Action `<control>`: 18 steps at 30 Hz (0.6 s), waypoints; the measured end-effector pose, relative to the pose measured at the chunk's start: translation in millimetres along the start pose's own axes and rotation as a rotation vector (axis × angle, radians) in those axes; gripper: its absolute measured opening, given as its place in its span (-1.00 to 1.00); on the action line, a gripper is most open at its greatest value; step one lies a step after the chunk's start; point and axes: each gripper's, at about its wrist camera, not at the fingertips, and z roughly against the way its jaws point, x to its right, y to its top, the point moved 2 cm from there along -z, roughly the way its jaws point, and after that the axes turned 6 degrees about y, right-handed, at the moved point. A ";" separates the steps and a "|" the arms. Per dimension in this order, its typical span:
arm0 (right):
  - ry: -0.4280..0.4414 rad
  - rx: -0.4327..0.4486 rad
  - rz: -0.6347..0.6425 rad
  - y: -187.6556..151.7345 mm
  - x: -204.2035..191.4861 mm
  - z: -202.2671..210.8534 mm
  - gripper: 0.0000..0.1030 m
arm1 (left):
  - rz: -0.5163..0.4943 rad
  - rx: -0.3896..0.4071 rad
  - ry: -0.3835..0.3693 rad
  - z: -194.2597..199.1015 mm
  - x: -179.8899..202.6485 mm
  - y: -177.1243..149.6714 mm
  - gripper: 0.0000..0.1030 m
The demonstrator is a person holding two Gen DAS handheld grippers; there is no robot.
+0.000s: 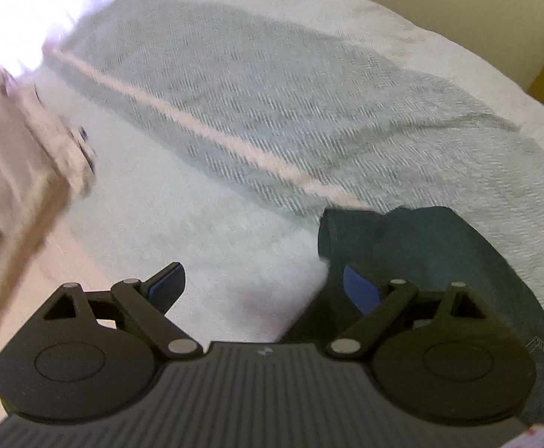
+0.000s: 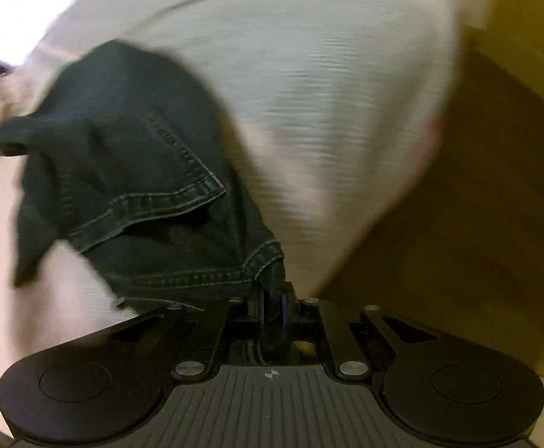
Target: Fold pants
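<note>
The pants [image 2: 130, 171] are dark denim with stitched hems. My right gripper [image 2: 272, 300] is shut on a hem corner, and the cloth trails away up and to the left over the bed. In the left wrist view a dark pant leg [image 1: 432, 257] lies at the lower right on the blanket. My left gripper [image 1: 262, 276] stands wide open above the bed. Its right finger [image 1: 361, 291] overlaps the edge of that leg. Its left finger [image 1: 167, 283] is over bare blanket. The pads press on nothing.
A pale grey-green woven blanket [image 1: 257, 93] covers the bed, with a light strip [image 1: 205, 130] running across it diagonally. The bed edge [image 2: 436, 119] drops to a yellowish floor [image 2: 458, 224] on the right. Bright light and pale cloth [image 1: 14, 119] fill the left of the left wrist view.
</note>
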 end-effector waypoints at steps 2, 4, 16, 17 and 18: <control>-0.072 0.011 -0.020 -1.1 26.2 11.0 -0.91 | 0.021 -0.047 -0.033 -11.7 -1.5 -8.4 0.75; -0.118 0.016 -0.049 -0.3 46.2 17.8 -0.91 | 0.042 -0.077 -0.031 -24.5 -3.7 -10.8 0.75; -0.377 0.093 0.051 69.4 117.1 46.4 -0.91 | -0.219 0.020 -0.107 -67.5 22.6 -54.3 0.73; -0.389 0.098 0.056 77.0 123.4 47.1 -0.91 | -0.264 0.018 -0.120 -74.3 26.7 -60.9 0.73; -0.393 0.101 0.061 81.9 127.8 46.8 -0.91 | -0.290 0.017 -0.138 -81.5 30.6 -66.0 0.73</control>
